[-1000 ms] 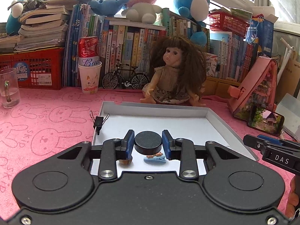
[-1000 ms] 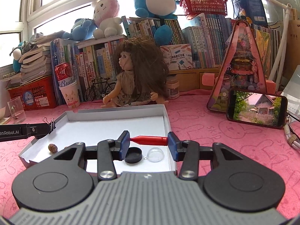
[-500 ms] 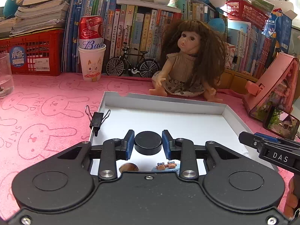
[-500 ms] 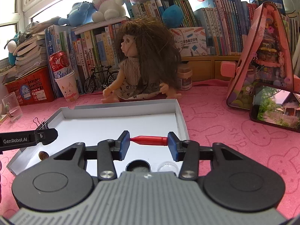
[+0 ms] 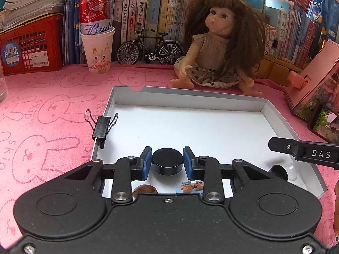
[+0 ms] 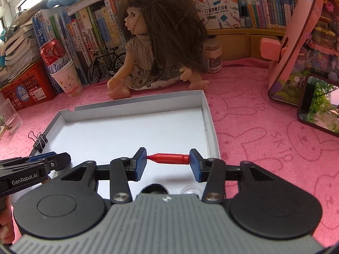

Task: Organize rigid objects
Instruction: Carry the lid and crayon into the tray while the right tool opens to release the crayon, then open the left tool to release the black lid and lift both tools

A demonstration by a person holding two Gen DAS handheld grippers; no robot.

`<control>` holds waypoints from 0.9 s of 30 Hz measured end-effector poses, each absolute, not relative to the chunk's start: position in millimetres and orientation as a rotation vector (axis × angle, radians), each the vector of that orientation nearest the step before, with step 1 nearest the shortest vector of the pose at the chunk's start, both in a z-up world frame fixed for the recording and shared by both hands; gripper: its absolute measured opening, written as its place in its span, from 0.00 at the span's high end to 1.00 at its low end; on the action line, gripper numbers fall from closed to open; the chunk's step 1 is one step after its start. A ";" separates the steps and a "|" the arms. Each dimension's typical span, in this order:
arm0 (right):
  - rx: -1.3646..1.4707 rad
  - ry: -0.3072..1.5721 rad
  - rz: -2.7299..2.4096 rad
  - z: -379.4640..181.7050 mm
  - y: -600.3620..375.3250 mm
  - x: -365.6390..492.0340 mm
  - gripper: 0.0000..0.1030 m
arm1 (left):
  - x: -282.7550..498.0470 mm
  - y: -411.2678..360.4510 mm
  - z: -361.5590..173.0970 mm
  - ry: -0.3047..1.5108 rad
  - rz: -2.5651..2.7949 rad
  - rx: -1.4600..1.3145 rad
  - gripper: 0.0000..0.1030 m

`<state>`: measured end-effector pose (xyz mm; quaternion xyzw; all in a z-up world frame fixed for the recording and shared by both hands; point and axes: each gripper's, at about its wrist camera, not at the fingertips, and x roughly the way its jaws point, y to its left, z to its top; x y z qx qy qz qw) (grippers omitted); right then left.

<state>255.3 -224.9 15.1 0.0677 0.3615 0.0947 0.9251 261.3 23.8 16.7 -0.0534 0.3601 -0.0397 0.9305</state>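
Observation:
My left gripper (image 5: 167, 162) is shut on a black round cap (image 5: 167, 163) and holds it above the near part of the white shallow box (image 5: 190, 100). Below it in the box lie a brown nut (image 5: 144, 189) and a small blue bear charm (image 5: 190, 186). My right gripper (image 6: 168, 162) is shut on a red bullet-shaped piece (image 6: 169, 158), held crosswise over the box (image 6: 135, 108) near its right wall. A black ring lid (image 6: 153, 188) and a clear dome (image 6: 189, 189) lie in the box under it. The right gripper's finger also shows in the left wrist view (image 5: 305, 153).
A black binder clip (image 5: 101, 128) is clipped on the box's left wall. A doll (image 5: 222, 48) sits behind the box. A paper cup holding a red can (image 5: 97, 48), a toy bicycle (image 5: 150, 49), books, a red crate (image 5: 27, 50) and a pink toy house (image 6: 307, 42) stand around.
Both grippers have moved forward and lower over the box with their objects still held; the doll and the box's far wall look closer.

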 end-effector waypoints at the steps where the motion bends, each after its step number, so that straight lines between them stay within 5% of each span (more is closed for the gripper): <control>1: 0.141 0.749 0.198 13.6 -223.8 255.8 0.53 | 261.4 23.5 15.5 0.742 -0.081 -0.106 0.71; 13: 0.094 0.759 0.199 4.7 -212.8 255.0 0.48 | 260.9 16.1 10.9 0.735 -0.063 -0.089 0.71; 22: 0.128 0.680 0.208 22.9 -222.1 234.9 0.20 | 243.4 21.8 32.1 0.686 -0.079 -0.122 0.37; 27: 0.101 0.624 0.217 31.8 -226.5 210.3 0.14 | 217.3 17.2 43.4 0.636 -0.119 -0.097 0.27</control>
